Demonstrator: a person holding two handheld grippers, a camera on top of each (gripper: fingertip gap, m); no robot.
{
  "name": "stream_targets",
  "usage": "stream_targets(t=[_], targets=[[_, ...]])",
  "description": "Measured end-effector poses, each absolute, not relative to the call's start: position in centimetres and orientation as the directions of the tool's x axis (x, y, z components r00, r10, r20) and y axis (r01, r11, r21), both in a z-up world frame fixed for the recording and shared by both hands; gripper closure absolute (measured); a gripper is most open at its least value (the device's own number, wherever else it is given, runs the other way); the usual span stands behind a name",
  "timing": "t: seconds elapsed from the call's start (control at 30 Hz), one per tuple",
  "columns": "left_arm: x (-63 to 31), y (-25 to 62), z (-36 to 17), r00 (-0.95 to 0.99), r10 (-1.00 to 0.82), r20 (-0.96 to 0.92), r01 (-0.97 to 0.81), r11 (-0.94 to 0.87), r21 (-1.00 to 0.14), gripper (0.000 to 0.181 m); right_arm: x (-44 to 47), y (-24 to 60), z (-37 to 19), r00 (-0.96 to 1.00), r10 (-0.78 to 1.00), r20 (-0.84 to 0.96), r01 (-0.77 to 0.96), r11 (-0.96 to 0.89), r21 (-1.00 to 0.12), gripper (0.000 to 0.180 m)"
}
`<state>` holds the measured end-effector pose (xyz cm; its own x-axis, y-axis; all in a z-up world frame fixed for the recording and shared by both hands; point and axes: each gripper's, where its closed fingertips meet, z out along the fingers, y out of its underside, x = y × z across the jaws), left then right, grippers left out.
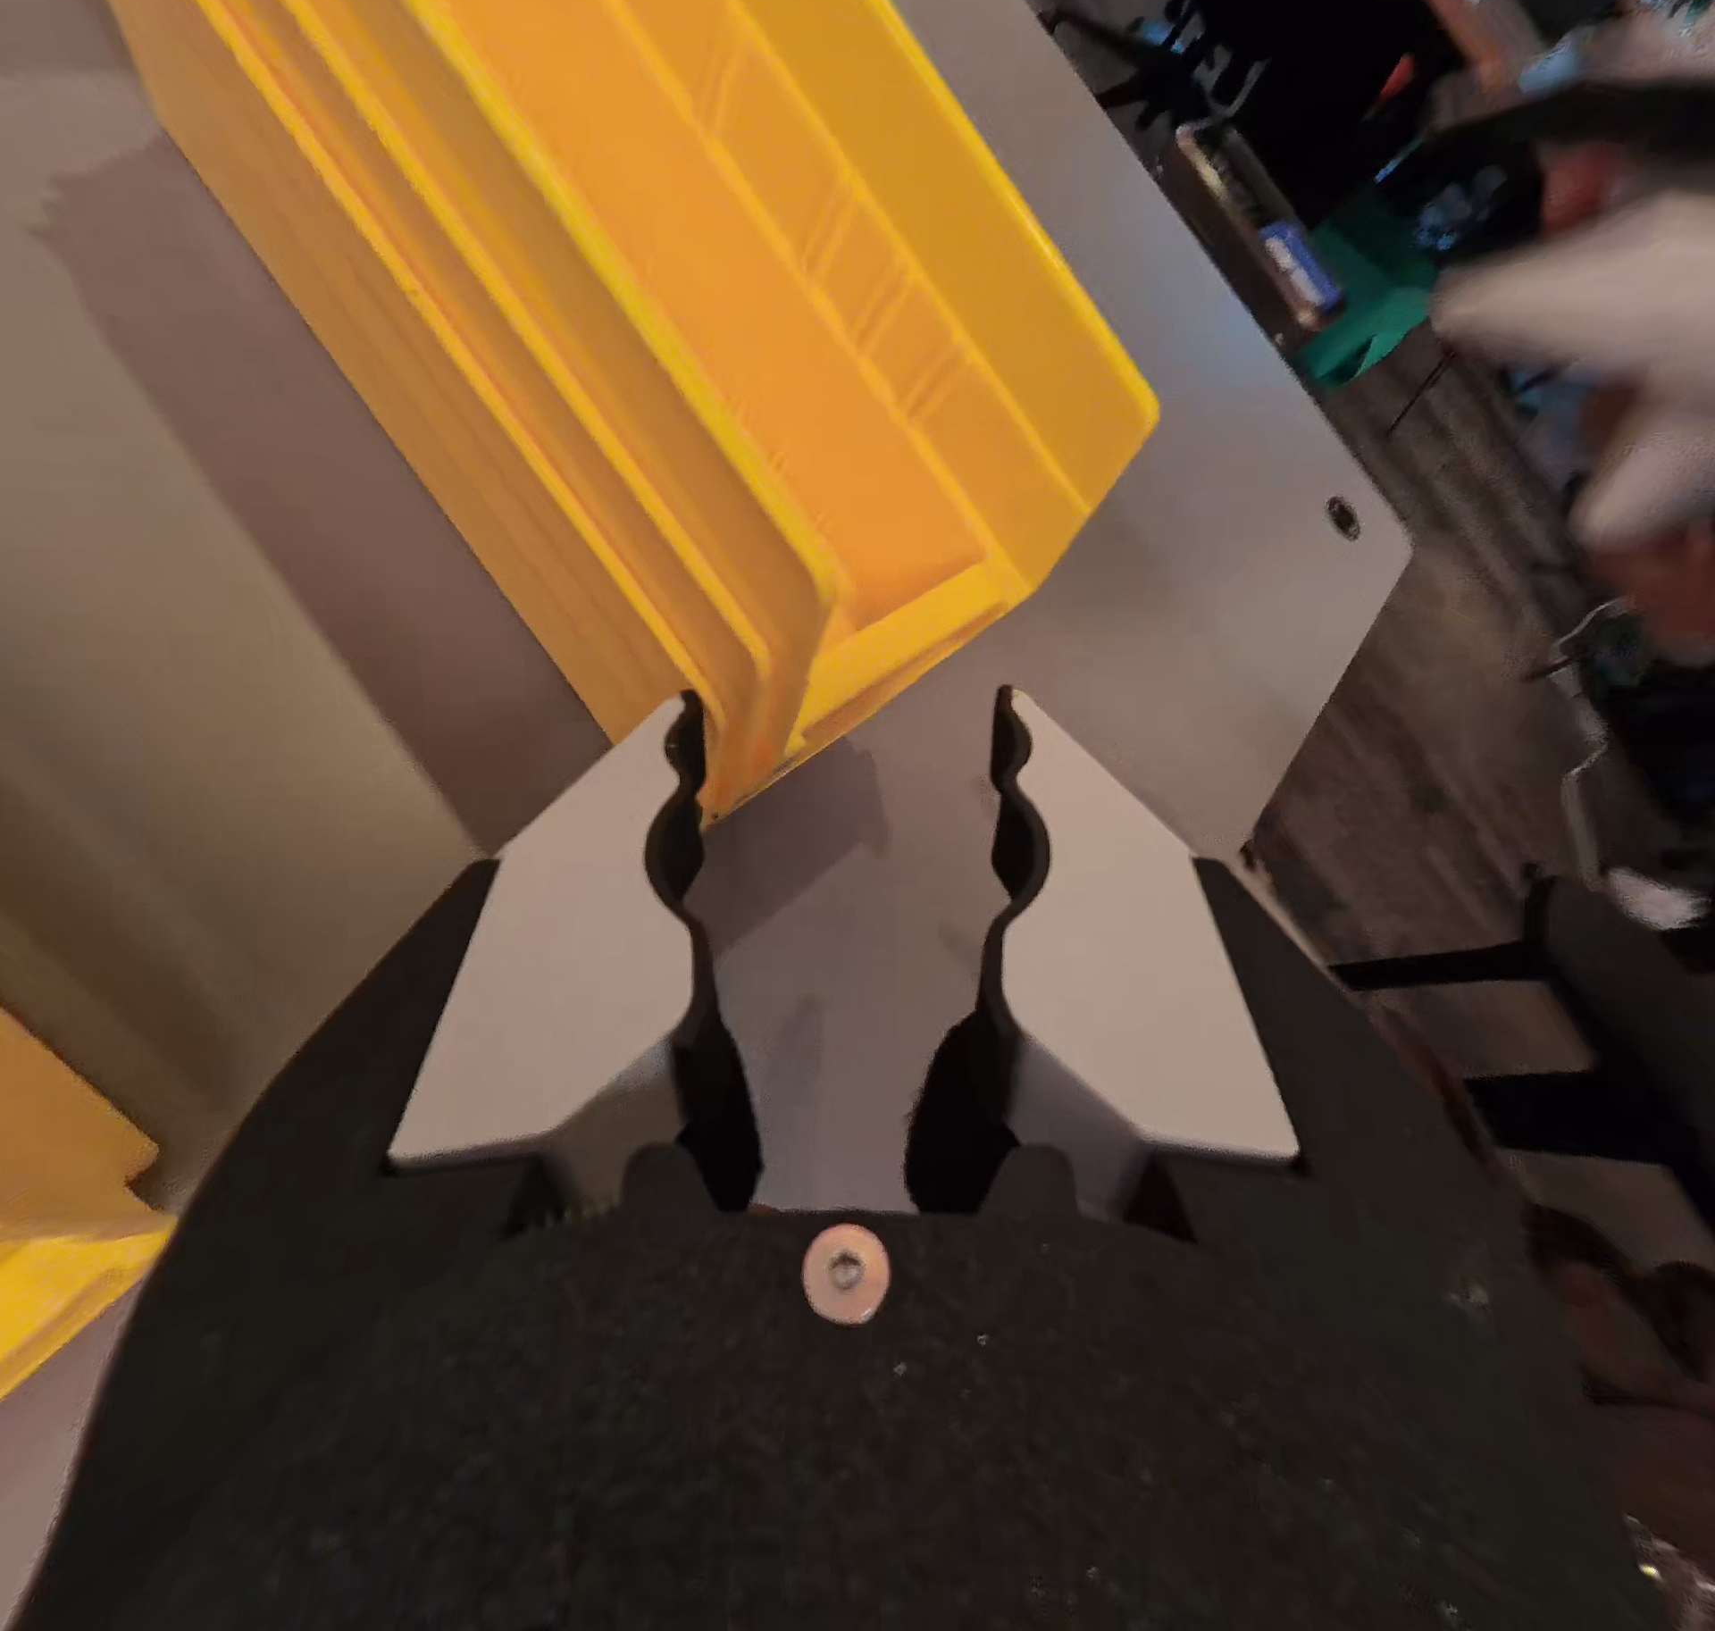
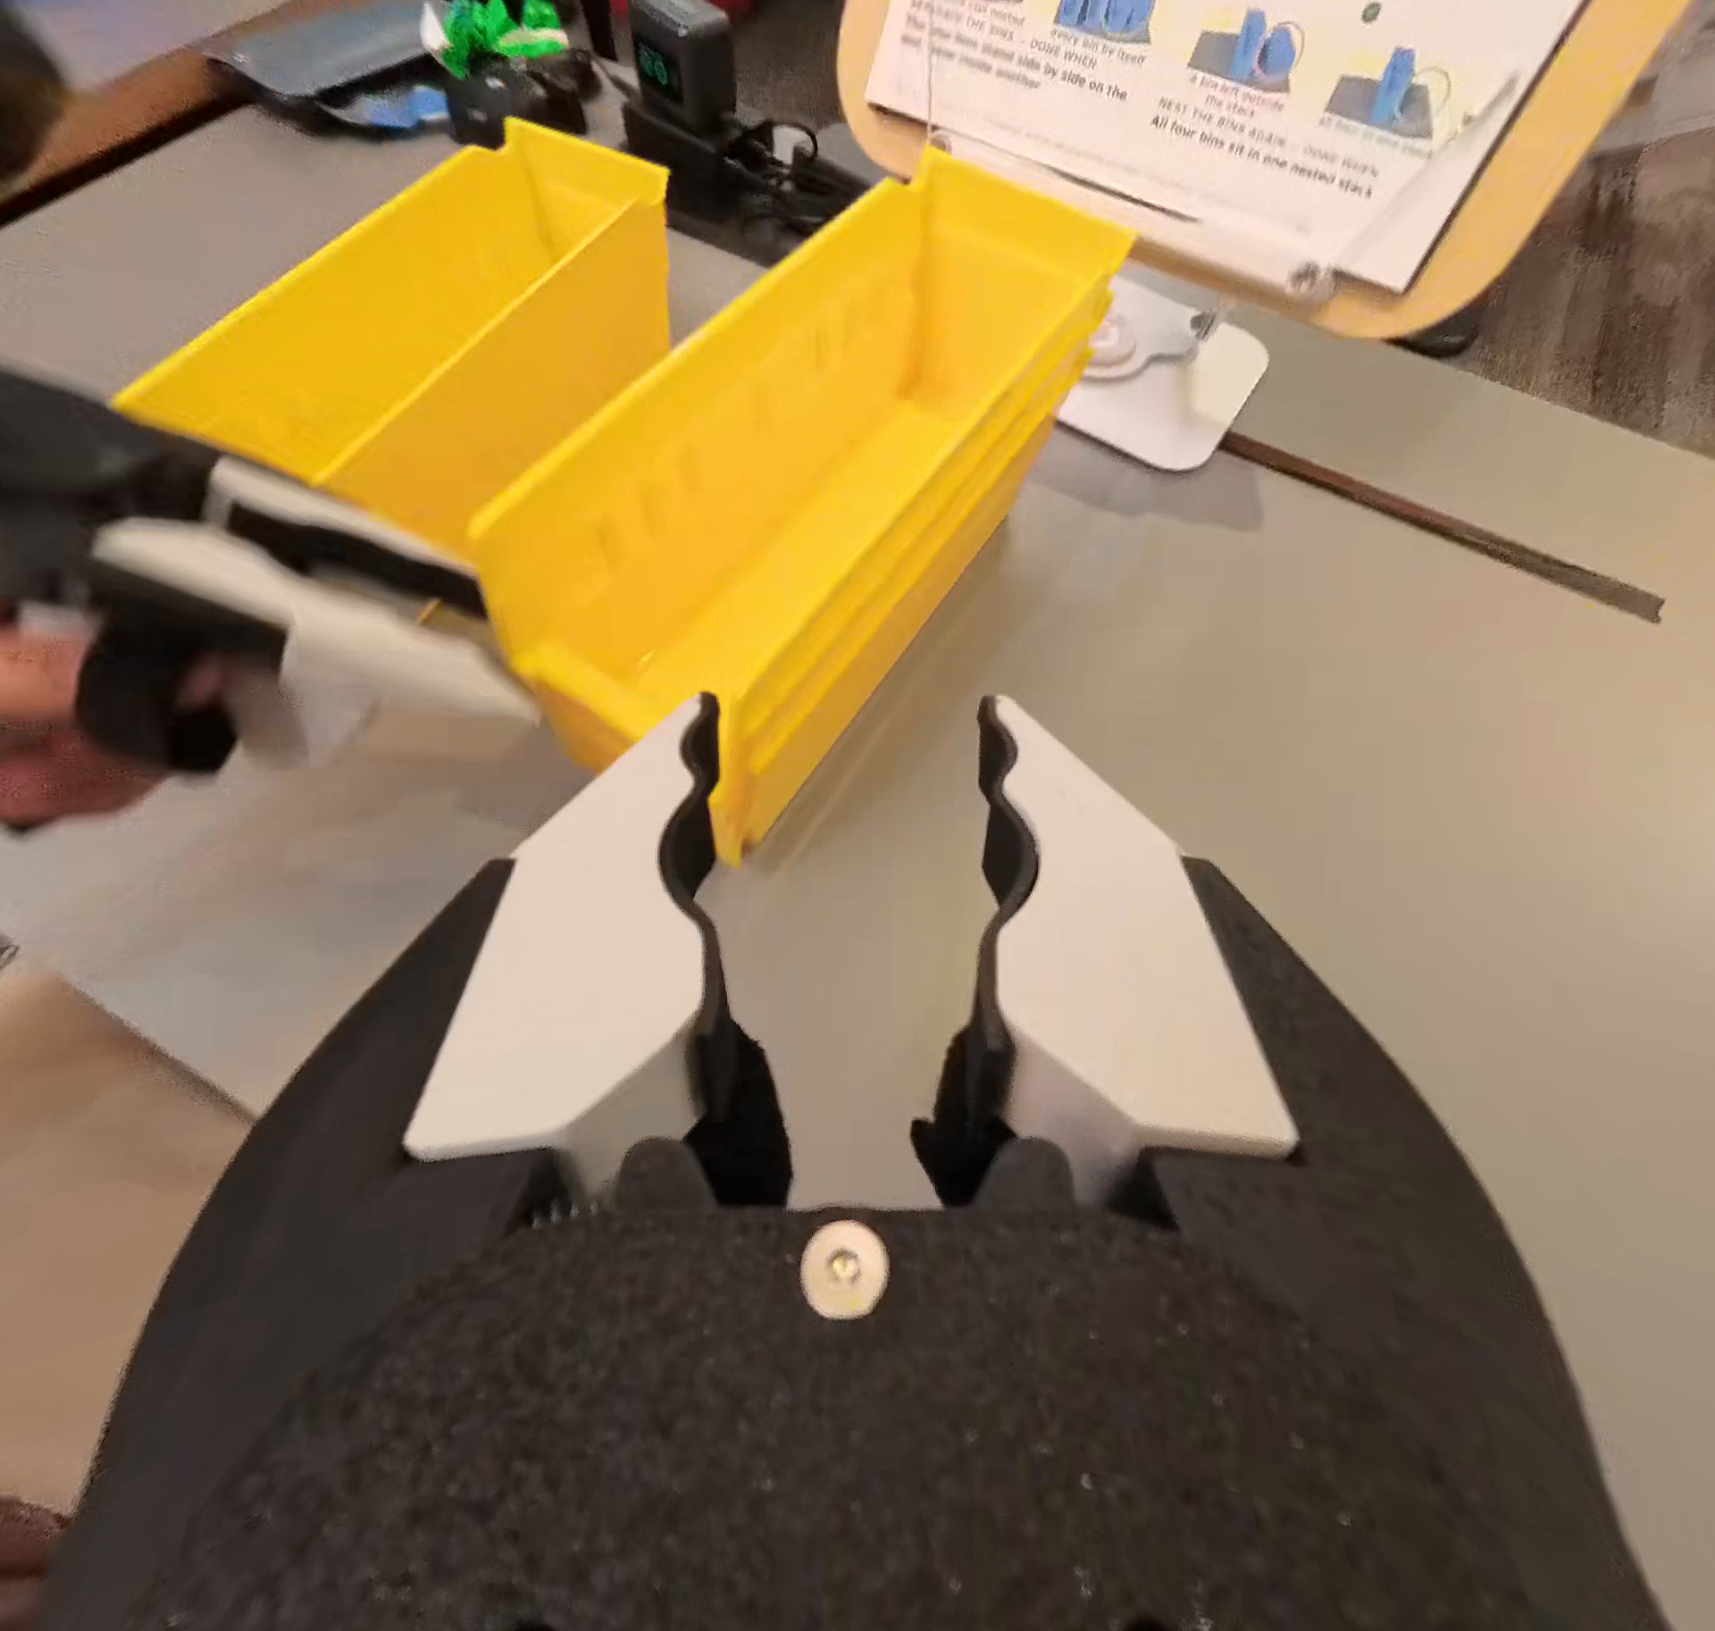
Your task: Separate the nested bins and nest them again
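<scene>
A flat grey tabletop (image 2: 1299, 751) is seen in both wrist views, and everything else is borne on it. Toward its far edge a tilted, wood-framed board holding a white instruction sheet (image 2: 1234, 74) is propped on a white stand. Near the middle of the table a stack of nested yellow plastic bins (image 2: 789, 510) is found, its layered rims visible along the right side; the same stack (image 1: 650, 315) is shown from its side in the left wrist view. Just beside it on the left, a single yellow plastic bin (image 2: 418, 324) stands apart from the stack, both with open tops upward. The right gripper (image 2: 849, 751), with grey fingers and black wavy pads, is held with its jaws spread wide and nothing between them; its left fingertip is placed at the near corner of the stack. The left gripper (image 1: 849, 751) is likewise held wide open and empty, with a corner of the stack just at its left fingertip, though contact cannot be confirmed. It is also seen, blurred, at the left end of the stack (image 2: 306, 603).
</scene>
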<state>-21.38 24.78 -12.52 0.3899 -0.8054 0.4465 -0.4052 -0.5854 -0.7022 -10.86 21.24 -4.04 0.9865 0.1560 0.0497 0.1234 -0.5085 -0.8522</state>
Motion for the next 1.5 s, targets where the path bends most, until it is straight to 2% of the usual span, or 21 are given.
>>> stream_targets(t=[0.07, 0.17, 0.2, 0.27, 0.37, 0.43, 0.53, 0.6, 0.67, 0.7, 0.77, 1.07, 1.27, 1.5], targets=[[-21.3, 24.0, -12.6, 0.375, -0.842, 0.388, -0.437, -0.530, -0.727, 0.110, -10.9, 25.2, -2.7, 0.987, 0.159, 0.033, 0.121, -0.576, -0.808, 0.117], [-22.6, 21.8, -13.2, 0.409, -0.839, 0.358, -0.448, -0.526, -0.723, 0.112, -13.5, 30.7, -2.4, 0.969, 0.201, -0.144, 0.047, -0.724, -0.688, 0.082], [-23.4, 20.8, -13.2, 0.444, -0.807, 0.389, -0.406, -0.568, -0.716, 0.114, -14.1, 32.3, -2.7, 0.968, 0.191, -0.161, 0.045, -0.769, -0.638, 0.070], [-24.7, 18.0, -12.3, 0.453, -0.697, 0.556, -0.239, -0.696, -0.678, 0.118, -12.8, 35.6, -3.9, 0.993, 0.104, -0.056, 0.053, -0.816, -0.576, 0.059], [-26.8, 14.6, -11.7, 0.410, -0.574, 0.709, 0.020, -0.772, -0.636, 0.118, -10.0, 37.9, -6.6, 0.995, -0.066, 0.081, -0.024, -0.898, -0.439, 0.060], [-26.6, 13.4, -11.7, 0.378, -0.582, 0.720, -0.012, -0.781, -0.625, 0.118, -10.2, 38.1, -8.2, 0.990, -0.134, 0.052, -0.108, -0.930, -0.352, 0.058], [-27.0, 14.5, -13.3, 0.456, -0.694, 0.557, -0.144, -0.675, -0.723, 0.114, -12.0, 39.5, -7.6, 0.976, -0.203, -0.080, -0.218, -0.889, -0.403, 0.060], [-27.4, 14.8, -14.6, 0.456, -0.698, 0.553, -0.195, -0.684, -0.703, 0.112, -12.7, 39.7, -7.4, 0.975, -0.207, -0.078, -0.221, -0.884, -0.412, 0.060], [-27.7, 15.4, -14.9, 0.444, -0.670, 0.596, -0.188, -0.719, -0.669, 0.113, -11.6, 38.9, -8.4, 0.979, -0.201, 0.037, -0.173, -0.910, -0.376, 0.060], [-27.9, 15.8, -15.1, 0.450, -0.663, 0.599, -0.189, -0.726, -0.661, 0.114, -11.7, 38.7, -8.9, 0.976, -0.215, 0.018, -0.193, -0.910, -0.367, 0.058], [-28.2, 16.5, -15.4, 0.454, -0.664, 0.594, -0.203, -0.726, -0.657, 0.115, -12.5, 38.8, -9.3, 0.960, -0.267, -0.087, -0.280, -0.892, -0.355, 0.069], [-26.5, 16.0, -16.0, 0.432, -0.695, 0.575, -0.277, -0.709, -0.649, 0.117, -13.4, 38.6, -9.3, 0.971, -0.237, -0.024, -0.230, -0.909, -0.349, 0.065], [-25.9, 15.4, -16.5, 0.423, -0.706, 0.568, -0.310, -0.702, -0.641, 0.115, -14.2, 38.8, -9.2, 0.983, -0.184, -0.021, -0.181, -0.930, -0.321, 0.049], [-26.6, 15.5, -16.7, 0.435, -0.694, 0.573, -0.307, -0.713, -0.630, 0.116, -13.3, 38.5, -9.5, 0.980, -0.192, 0.044, -0.171, -0.939, -0.298, 0.070]])
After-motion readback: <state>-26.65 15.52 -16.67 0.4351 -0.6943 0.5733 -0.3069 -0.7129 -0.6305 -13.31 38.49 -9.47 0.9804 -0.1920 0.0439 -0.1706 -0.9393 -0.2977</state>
